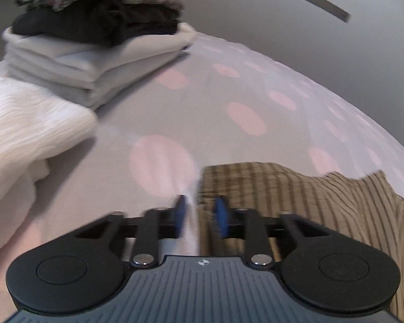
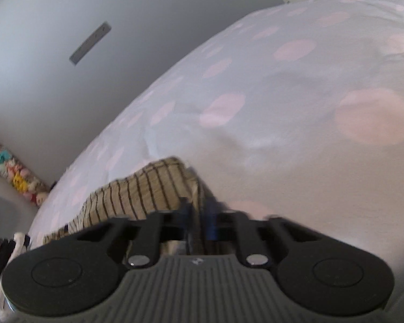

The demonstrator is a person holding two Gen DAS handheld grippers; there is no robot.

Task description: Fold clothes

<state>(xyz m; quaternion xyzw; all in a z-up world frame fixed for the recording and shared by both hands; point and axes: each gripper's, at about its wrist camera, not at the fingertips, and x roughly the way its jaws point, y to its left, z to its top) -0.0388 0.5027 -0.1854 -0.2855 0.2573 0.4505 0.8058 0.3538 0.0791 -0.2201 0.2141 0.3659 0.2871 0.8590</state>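
Note:
A tan garment with thin dark stripes (image 1: 296, 202) lies on the bed, low and to the right in the left wrist view. My left gripper (image 1: 200, 215) sits at its left edge; the blue pads stand close together with tan cloth and a pale fold filling the gap, though the picture is blurred. In the right wrist view the same garment (image 2: 142, 191) runs off to the lower left. My right gripper (image 2: 199, 220) is shut on its near right corner, with cloth pinched between the narrow jaws.
The bed cover (image 1: 229, 94) is pale lilac with pink dots. A stack of folded clothes (image 1: 94, 40), white below and dark on top, stands at the far left. A white textured cloth (image 1: 27, 123) lies nearer. A grey door with a handle (image 2: 90, 43) rises behind the bed, with plush toys (image 2: 21, 180) along it.

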